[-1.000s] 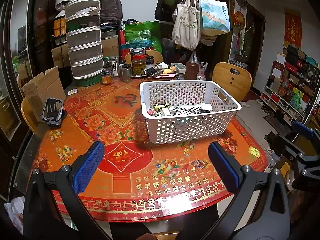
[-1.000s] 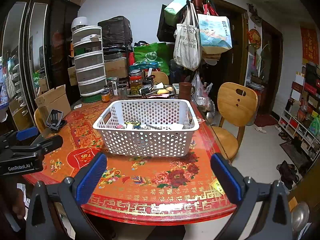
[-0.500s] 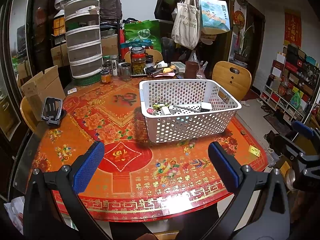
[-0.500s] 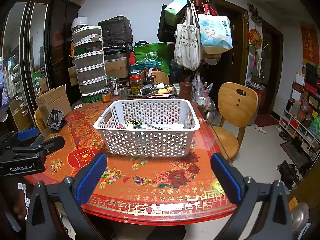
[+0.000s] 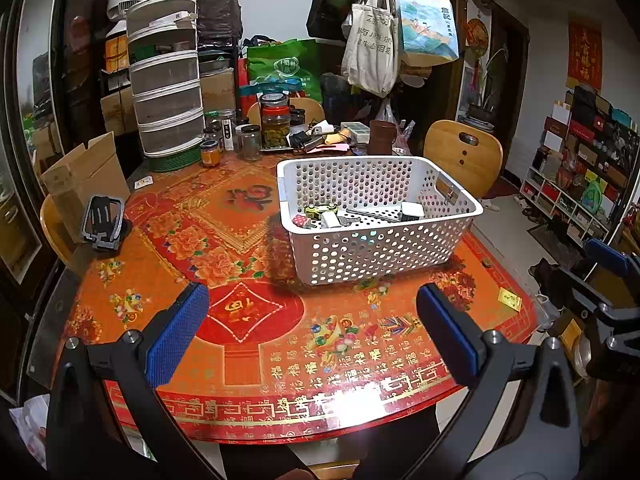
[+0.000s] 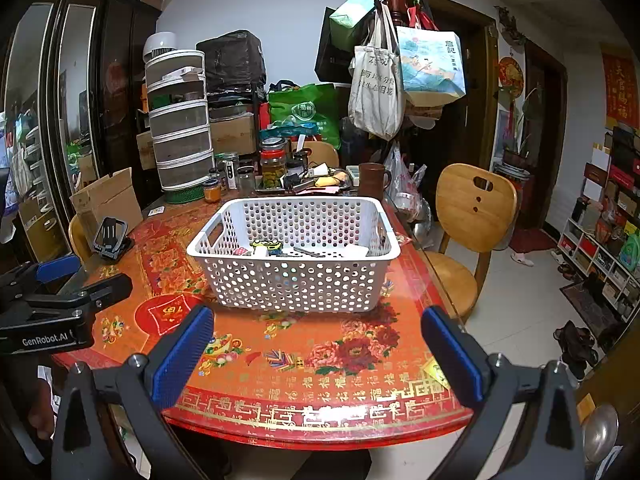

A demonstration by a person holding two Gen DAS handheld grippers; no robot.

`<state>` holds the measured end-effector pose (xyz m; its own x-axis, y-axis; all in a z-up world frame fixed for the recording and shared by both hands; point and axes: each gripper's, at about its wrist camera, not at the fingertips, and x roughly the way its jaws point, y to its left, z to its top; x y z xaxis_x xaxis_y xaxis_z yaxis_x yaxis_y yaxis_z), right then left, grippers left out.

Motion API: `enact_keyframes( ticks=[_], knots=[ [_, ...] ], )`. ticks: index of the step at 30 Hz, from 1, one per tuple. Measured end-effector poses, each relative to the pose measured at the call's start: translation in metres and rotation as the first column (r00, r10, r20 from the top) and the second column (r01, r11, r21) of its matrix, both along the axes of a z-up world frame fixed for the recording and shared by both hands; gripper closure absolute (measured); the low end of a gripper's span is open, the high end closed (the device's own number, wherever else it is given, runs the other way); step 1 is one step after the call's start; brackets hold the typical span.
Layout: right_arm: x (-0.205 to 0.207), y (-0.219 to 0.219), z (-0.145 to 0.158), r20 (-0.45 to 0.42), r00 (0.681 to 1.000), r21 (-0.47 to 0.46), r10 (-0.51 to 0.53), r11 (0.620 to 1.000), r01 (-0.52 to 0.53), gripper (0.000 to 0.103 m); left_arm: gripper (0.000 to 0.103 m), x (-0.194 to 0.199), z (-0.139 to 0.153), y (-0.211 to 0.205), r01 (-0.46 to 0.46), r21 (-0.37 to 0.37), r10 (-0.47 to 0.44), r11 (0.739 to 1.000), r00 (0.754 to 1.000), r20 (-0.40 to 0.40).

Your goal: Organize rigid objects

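Note:
A white perforated basket (image 5: 384, 248) stands on the red patterned table (image 5: 248, 320); it also shows in the right wrist view (image 6: 296, 280). Small rigid items lie inside it: a yellow-green tape measure (image 5: 320, 210), a white block (image 5: 412, 210) and a metal tool (image 5: 372, 214). My left gripper (image 5: 312, 332) is open and empty, held above the table's near edge, well short of the basket. My right gripper (image 6: 318, 352) is open and empty, also near the front edge. The left gripper shows at the left of the right wrist view (image 6: 60, 300).
A black phone stand (image 5: 102, 226) sits at the table's left. Jars (image 5: 274, 126), a stacked drawer tower (image 5: 166, 92) and clutter line the far edge. A cardboard box (image 5: 80, 176) is far left. A wooden chair (image 6: 472, 216) stands right of the table.
Both views have shifted only slightly. Both grippers stay open and empty; the basket has not moved.

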<state>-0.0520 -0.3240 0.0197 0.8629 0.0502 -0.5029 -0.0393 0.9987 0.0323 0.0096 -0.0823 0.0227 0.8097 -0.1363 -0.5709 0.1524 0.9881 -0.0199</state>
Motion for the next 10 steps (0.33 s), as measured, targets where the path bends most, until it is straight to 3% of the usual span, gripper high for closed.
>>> enact_keyframes(
  ticks=[10],
  knots=[
    [0.0002, 0.0001, -0.0018, -0.004, 1.0, 0.0, 0.001, 1.0, -0.001, 0.0, 0.001, -0.0044, 0.003, -0.0075, -0.004, 0.023, 0.003, 1.0, 1.0, 0.021]
  ],
)
